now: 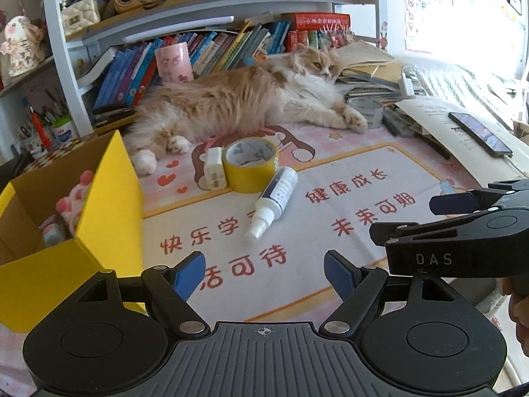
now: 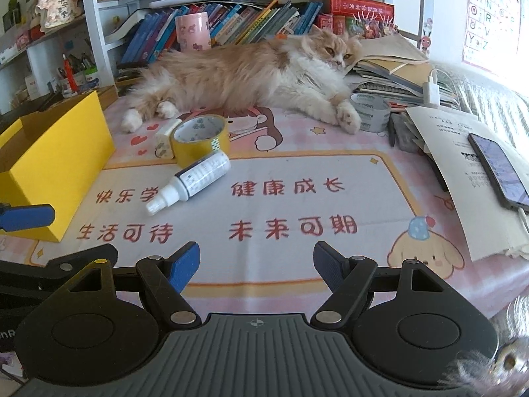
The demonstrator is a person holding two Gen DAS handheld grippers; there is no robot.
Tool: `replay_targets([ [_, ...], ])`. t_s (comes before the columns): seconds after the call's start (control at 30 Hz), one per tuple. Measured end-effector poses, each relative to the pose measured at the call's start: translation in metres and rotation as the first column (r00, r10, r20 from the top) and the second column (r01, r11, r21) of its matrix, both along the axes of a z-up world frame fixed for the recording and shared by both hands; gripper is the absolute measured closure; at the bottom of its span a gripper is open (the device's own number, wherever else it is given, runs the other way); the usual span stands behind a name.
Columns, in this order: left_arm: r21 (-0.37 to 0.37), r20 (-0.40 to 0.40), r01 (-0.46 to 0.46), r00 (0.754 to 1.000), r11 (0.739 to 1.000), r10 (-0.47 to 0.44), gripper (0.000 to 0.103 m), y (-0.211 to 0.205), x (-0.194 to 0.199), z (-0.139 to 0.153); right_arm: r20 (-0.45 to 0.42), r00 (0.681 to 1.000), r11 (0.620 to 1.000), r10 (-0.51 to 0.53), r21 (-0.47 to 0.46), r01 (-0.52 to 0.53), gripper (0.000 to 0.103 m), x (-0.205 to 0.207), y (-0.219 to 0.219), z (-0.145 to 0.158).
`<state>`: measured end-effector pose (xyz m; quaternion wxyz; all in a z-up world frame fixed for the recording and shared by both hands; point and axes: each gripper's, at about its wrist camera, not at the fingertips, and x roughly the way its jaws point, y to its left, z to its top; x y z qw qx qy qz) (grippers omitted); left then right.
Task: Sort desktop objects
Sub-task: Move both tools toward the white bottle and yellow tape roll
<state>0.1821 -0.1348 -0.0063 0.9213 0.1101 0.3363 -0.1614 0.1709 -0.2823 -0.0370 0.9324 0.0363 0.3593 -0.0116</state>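
A white spray bottle (image 1: 275, 200) lies on the printed desk mat (image 1: 330, 178), cap toward me. Behind it stand a yellow tape roll (image 1: 250, 165) and a small white stamp-like block (image 1: 214, 168). An open yellow box (image 1: 66, 231) at the left holds pink plush items (image 1: 74, 203). My left gripper (image 1: 264, 276) is open and empty, low over the mat in front of the bottle. My right gripper (image 2: 256, 266) is open and empty, to the right of the left one; it shows in the left wrist view (image 1: 426, 216). The bottle (image 2: 191, 180), tape (image 2: 201, 140), block (image 2: 164, 140) and box (image 2: 53, 165) also show in the right wrist view.
A long-haired orange and white cat (image 1: 244, 102) lies across the back of the desk. Behind it are shelves of books (image 1: 205, 53) and a pink cup (image 1: 174, 63). A grey tape roll (image 2: 370, 110), stacked papers (image 2: 456, 165) and a phone (image 2: 499, 168) lie at the right.
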Motion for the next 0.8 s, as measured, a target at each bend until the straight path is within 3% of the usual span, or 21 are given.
replay_targets([
  [0.57,0.029,-0.008,-0.037,0.999,0.999,0.037,0.023,-0.031,0.064,-0.016,0.022,1.000,0.999,0.018,0.040,-0.019,0.029,0.055,-0.034,-0.001],
  [0.8,0.046,-0.043,0.007,0.999,0.999,-0.005,0.031,-0.044,0.099,-0.034,0.027,1.000,0.998,0.008,0.064,-0.010,0.029,0.070,-0.045,-0.002],
])
